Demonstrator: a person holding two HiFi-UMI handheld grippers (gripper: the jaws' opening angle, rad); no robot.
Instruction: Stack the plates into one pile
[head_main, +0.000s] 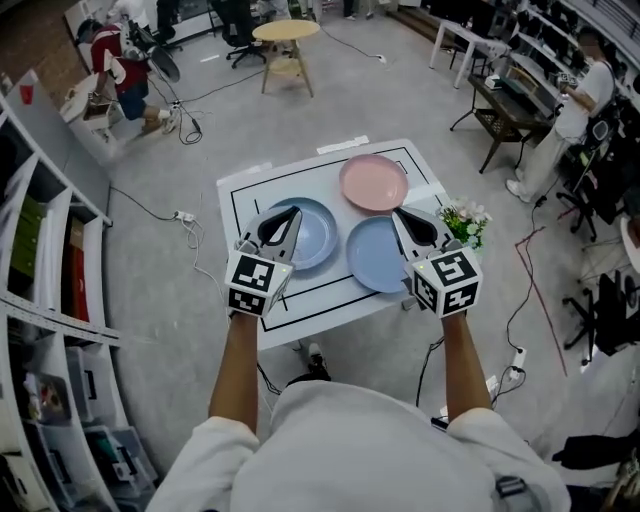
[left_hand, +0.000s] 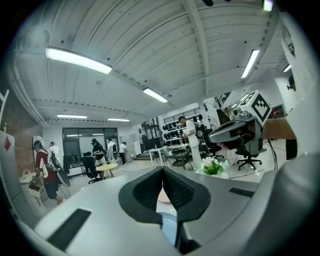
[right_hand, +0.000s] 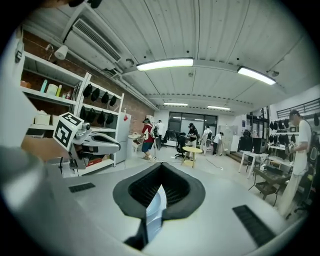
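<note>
Three plates lie apart on the white table (head_main: 330, 296): a blue plate (head_main: 318, 240) at the left, a second blue plate (head_main: 376, 256) at the right, and a pink plate (head_main: 373, 183) behind them. My left gripper (head_main: 296, 210) hovers over the left blue plate, jaws shut and empty. My right gripper (head_main: 396, 211) hangs over the right blue plate's far edge, also shut with nothing in it. In the left gripper view the closed fingertips (left_hand: 162, 172) leave only slivers of pink and blue plate showing. The right gripper view shows a strip of blue plate (right_hand: 154, 212) below its closed jaws.
A black tape rectangle frames the plates on the table. A small pot of flowers (head_main: 462, 220) stands at the table's right edge. Shelving lines the left wall; desks, chairs, a round wooden table (head_main: 285, 32) and several people fill the room beyond.
</note>
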